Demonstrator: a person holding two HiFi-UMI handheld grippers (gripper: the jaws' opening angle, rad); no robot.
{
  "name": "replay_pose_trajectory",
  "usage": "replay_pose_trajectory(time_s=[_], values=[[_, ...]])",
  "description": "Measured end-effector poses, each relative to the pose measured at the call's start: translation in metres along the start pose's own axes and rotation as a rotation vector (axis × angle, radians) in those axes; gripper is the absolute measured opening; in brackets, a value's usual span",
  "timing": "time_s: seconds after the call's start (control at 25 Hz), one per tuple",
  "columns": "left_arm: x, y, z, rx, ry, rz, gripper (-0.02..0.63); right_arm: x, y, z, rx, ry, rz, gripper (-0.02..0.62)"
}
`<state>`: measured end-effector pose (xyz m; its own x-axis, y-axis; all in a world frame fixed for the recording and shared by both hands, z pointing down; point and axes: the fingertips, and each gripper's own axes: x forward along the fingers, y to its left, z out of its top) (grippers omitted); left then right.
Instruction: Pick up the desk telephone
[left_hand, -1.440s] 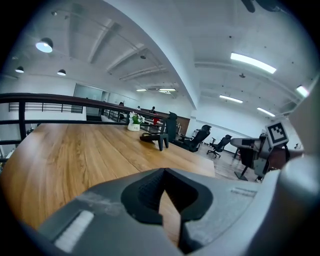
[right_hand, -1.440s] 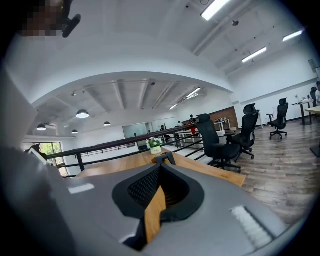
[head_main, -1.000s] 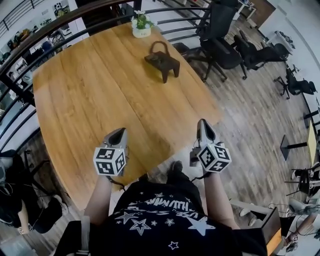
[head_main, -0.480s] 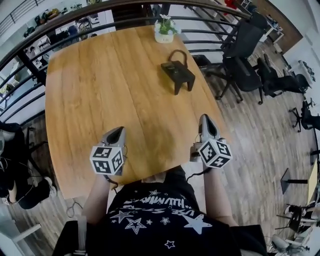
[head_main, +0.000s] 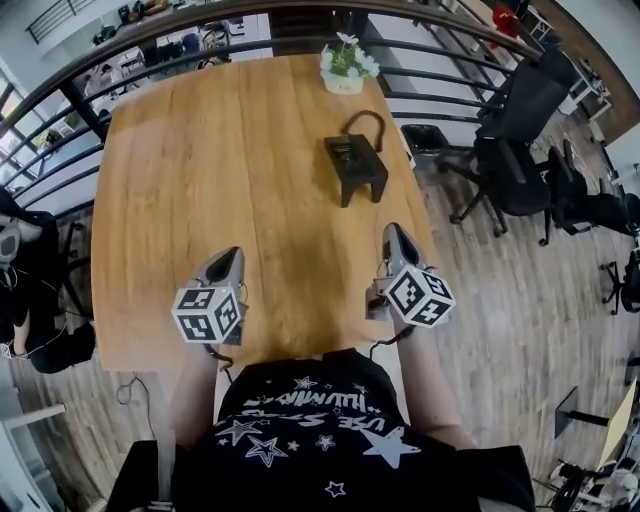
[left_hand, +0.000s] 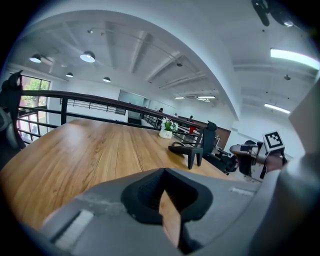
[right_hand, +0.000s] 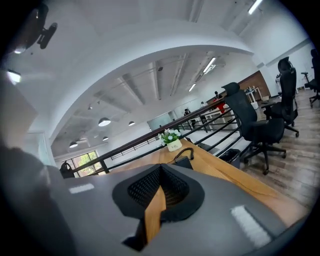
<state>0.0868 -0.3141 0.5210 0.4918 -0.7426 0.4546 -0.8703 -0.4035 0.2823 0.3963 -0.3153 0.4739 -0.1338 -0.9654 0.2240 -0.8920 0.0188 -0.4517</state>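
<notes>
The desk telephone (head_main: 355, 165) is a dark, blocky thing with a looped cord at its back, standing on the far right part of the wooden table (head_main: 220, 150). It also shows in the left gripper view as the telephone (left_hand: 189, 150) and in the right gripper view as the telephone (right_hand: 184, 161), far ahead of both jaws. My left gripper (head_main: 228, 256) hovers over the table's near edge, jaws together and empty. My right gripper (head_main: 392, 233) is over the near right corner, shut on nothing, well short of the telephone.
A small white pot of flowers (head_main: 345, 75) stands at the table's far edge, behind the telephone. A dark railing (head_main: 250, 15) runs round the far side. Black office chairs (head_main: 520, 130) stand on the wood floor to the right. A person's torso fills the bottom.
The whole view has swung so the table now lies straight ahead. My right gripper went from over the floor to over the table's near right corner; the left shifted slightly. Both jaws stayed shut.
</notes>
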Motion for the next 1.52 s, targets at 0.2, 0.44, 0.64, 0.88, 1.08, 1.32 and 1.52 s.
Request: replay_pose_trajectory(time_s=[0.2,0.44,0.64,0.88,1.08,1.32,1.52], values=[[0.005,-0.008,0.010,-0.033,-0.025,0.071,0.002,0.028,-0.010,-0.004,0.043,0.070,0.056,0.000],[0.009,-0.015,0.010,-0.069,-0.037,0.149,0.002,0.064,-0.019,-0.021,0.304,0.182,0.111,0.000],[0.013,-0.021,0.008,-0.094,-0.029,0.183,0.002,0.090,-0.019,-0.023,0.461,0.193,0.160,0.152],[0.024,-0.017,0.009,-0.111,-0.022,0.210,0.002,0.118,-0.032,-0.037,0.688,0.190,0.127,0.267],[0.030,-0.009,0.014,-0.107,-0.010,0.215,0.002,0.136,-0.047,-0.045,0.758,0.174,0.081,0.288],[0.036,-0.002,0.012,-0.112,0.016,0.198,0.002,0.155,-0.054,-0.050,0.855,0.177,0.050,0.288],[0.044,0.003,0.005,-0.122,0.031,0.184,0.002,0.170,-0.057,-0.054,0.892,0.153,0.003,0.288]])
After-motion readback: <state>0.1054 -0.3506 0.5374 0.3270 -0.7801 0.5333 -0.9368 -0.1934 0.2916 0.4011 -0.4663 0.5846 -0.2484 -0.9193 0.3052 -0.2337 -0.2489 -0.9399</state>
